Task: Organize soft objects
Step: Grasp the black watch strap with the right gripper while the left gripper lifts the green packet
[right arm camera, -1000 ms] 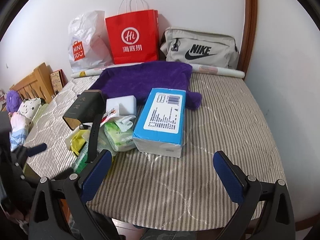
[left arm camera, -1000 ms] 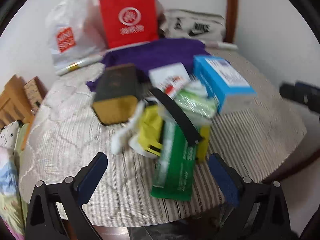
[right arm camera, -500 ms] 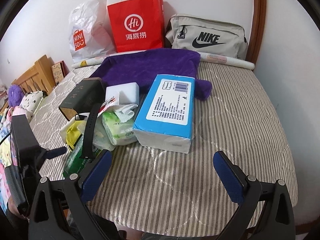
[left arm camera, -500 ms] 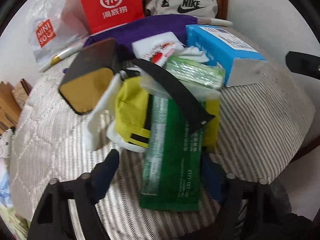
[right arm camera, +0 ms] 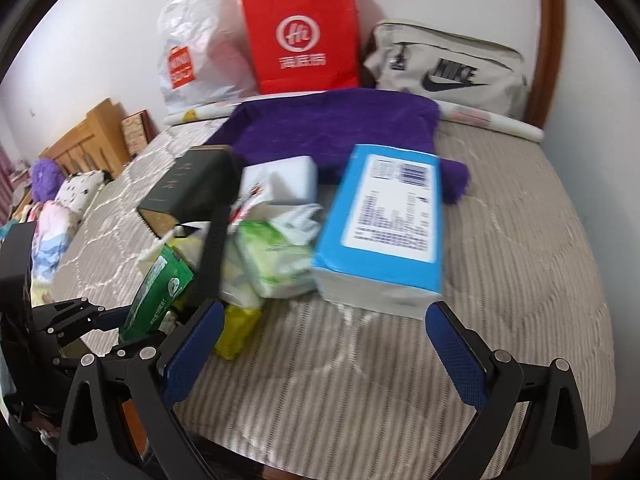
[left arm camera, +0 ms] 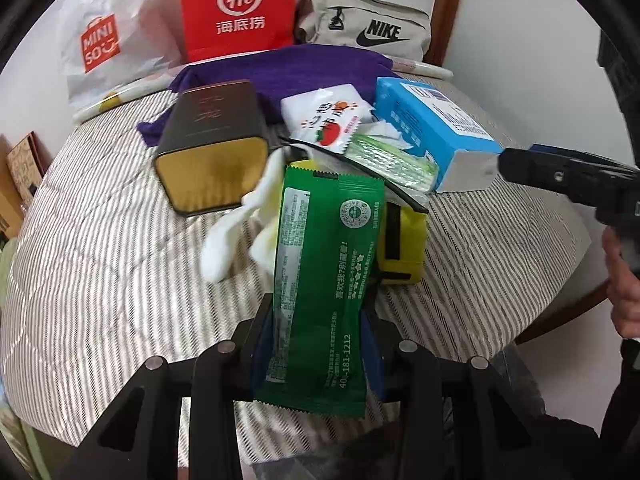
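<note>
Your left gripper [left arm camera: 318, 350] has its blue pads pinching the near end of the flat green foil packet with white print [left arm camera: 324, 280], right at the front edge of the grey striped quilted mattress [left arm camera: 104, 264]. The packet's far end leans up against the pile: a yellow pouch with black straps [left arm camera: 402, 240] just beside it, a white cloth [left arm camera: 244, 220] spilling out on the other side, and a dark box with a gold end [left arm camera: 212, 152] beyond that.

Your right gripper [right arm camera: 320, 344] hangs with its jaws spread wide, gripping nothing, low over the mattress just in front of the blue and white tissue pack [right arm camera: 384, 224]. A green wet-wipe pack [right arm camera: 276, 256] lies touching the tissue pack's side. Behind the pile a purple plush cloth [right arm camera: 336, 128] is spread flat, and a red paper bag [right arm camera: 304, 36], a white plastic bag [right arm camera: 200, 48] and a beige Nike pouch [right arm camera: 448, 64] stand along the wall.
</note>
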A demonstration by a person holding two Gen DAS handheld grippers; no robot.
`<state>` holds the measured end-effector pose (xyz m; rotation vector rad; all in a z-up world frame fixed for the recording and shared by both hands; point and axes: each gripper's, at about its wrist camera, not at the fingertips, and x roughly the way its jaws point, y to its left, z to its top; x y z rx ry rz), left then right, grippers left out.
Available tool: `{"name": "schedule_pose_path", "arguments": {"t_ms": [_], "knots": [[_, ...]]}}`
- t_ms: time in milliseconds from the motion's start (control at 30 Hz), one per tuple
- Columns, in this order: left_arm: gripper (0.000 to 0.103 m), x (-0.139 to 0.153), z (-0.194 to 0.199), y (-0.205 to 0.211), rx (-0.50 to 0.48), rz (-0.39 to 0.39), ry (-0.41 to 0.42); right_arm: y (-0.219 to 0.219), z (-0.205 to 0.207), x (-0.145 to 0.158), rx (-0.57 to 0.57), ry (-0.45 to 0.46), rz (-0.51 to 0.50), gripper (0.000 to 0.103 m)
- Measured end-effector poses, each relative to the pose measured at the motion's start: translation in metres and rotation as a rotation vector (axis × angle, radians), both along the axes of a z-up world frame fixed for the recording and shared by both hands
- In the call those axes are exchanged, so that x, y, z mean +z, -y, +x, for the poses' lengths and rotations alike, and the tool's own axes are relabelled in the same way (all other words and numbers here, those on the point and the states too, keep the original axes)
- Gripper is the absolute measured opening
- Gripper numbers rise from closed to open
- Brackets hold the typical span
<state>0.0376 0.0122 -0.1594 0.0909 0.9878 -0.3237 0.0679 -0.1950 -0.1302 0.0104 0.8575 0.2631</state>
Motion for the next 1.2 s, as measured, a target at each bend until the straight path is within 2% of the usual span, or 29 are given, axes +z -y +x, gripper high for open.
{"name": "schedule_pose_path", "arguments": {"t_ms": [200,267,400,467,533,700,867,1033,1200], "knots": [[0.037,0.008,-0.003,-0.038,0.092,0.000,0.021,-0.035,0.010,-0.003,0.100,-0.004,-0.003,0.087],[0.037,0.010,-0.001,-0.049,0.127,-0.008,0.029,-0.047,0.016,-0.005,0.142,-0.016,0.005,0.074],[0.037,0.009,0.007,-0.070,0.185,-0.041,0.027,-0.065,0.031,-0.015,0.181,-0.055,0.029,0.066],[0.037,0.009,0.009,-0.076,0.195,-0.052,0.028,-0.071,0.037,-0.019,0.194,-0.077,0.043,0.053],[0.037,0.008,0.013,-0.080,0.200,-0.061,0.025,-0.077,0.045,-0.024,0.199,-0.097,0.051,0.048],[0.037,0.006,0.022,-0.087,0.201,-0.092,0.016,-0.083,0.057,-0.037,0.182,-0.139,0.056,0.045],[0.037,0.001,0.027,-0.086,0.191,-0.107,0.001,-0.079,0.059,-0.035,0.211,-0.136,0.112,0.019],[0.037,-0.002,0.030,-0.084,0.188,-0.109,-0.006,-0.070,0.043,-0.019,0.243,-0.103,0.153,0.018],[0.037,-0.003,0.030,-0.080,0.195,-0.098,-0.010,-0.058,0.020,-0.009,0.242,-0.061,0.108,0.018]]}}
